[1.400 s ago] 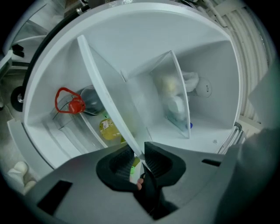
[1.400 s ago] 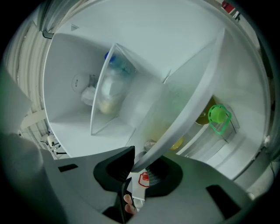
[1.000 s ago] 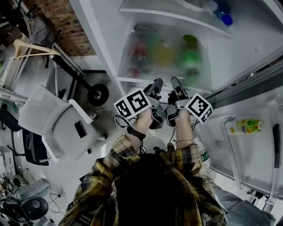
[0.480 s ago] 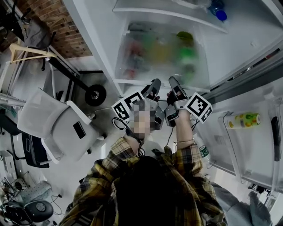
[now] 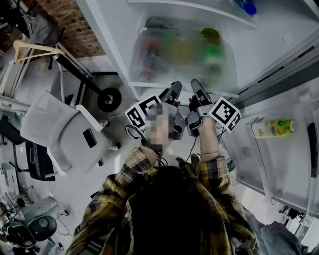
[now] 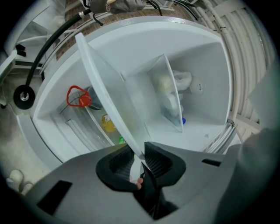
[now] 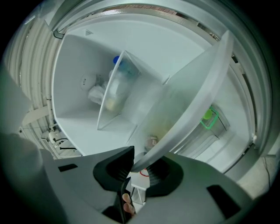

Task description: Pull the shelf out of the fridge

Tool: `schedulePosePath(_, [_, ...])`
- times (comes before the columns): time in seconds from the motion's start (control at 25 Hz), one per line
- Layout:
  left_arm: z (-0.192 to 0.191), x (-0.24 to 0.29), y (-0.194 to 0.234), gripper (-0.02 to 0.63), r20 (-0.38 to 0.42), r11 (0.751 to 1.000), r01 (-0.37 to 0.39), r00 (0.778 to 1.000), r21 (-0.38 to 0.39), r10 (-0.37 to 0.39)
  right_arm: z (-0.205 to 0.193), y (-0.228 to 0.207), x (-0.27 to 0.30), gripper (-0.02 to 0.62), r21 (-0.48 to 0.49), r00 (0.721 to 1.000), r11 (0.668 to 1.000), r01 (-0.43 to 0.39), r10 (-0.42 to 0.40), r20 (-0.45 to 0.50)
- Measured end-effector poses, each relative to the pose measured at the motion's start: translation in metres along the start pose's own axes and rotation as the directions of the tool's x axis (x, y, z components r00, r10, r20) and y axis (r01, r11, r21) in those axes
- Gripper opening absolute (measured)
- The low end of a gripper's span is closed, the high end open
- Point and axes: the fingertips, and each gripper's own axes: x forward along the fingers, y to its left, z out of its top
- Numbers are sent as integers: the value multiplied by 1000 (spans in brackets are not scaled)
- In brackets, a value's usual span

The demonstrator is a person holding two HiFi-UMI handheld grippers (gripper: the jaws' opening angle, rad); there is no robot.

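Note:
The fridge shelf [image 5: 182, 55] is a frosted, see-through pane with a white front rim, lying above blurred coloured food. Side by side at the middle of that rim are my left gripper [image 5: 174, 90] and my right gripper [image 5: 196, 88]. In the left gripper view the shelf [image 6: 109, 94] runs edge-on down into the left gripper [image 6: 139, 158], whose ribbed pads press on both its faces. From the upper right of the right gripper view, the shelf [image 7: 192, 103] comes in between the pads of the right gripper [image 7: 139, 165], which hold its rim.
A higher shelf [image 5: 199, 10] carries a blue-capped bottle [image 5: 246, 7]. The open fridge door [image 5: 289, 149] at the right holds a yellow-green bottle [image 5: 273, 128]. A white office chair [image 5: 65, 132] and a black wheel [image 5: 108, 99] stand on the floor to my left.
Both grippers stay clamped on the shelf's front rim. The view has shifted a little, and hands and rim sit slightly higher in the picture.

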Motion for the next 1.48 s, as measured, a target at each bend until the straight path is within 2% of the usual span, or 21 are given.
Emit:
schedulePosePath(0.92, [-2, 0, 5, 75, -18, 1000, -11, 1000, -8, 11, -3, -4, 1, 83, 3, 1000, 1000, 9, -9, -1])
schedulePosePath(1.24, [-3, 4, 3, 77, -92, 1000, 2, 996, -2, -3, -1, -2, 1, 83, -2, 1000, 1000, 5, -5, -1])
schedulePosePath(1.48, [1, 8, 1, 82, -135, 999, 13, 991, 34, -8, 2, -1, 6, 83, -10, 1000, 1000, -6, 6, 7])
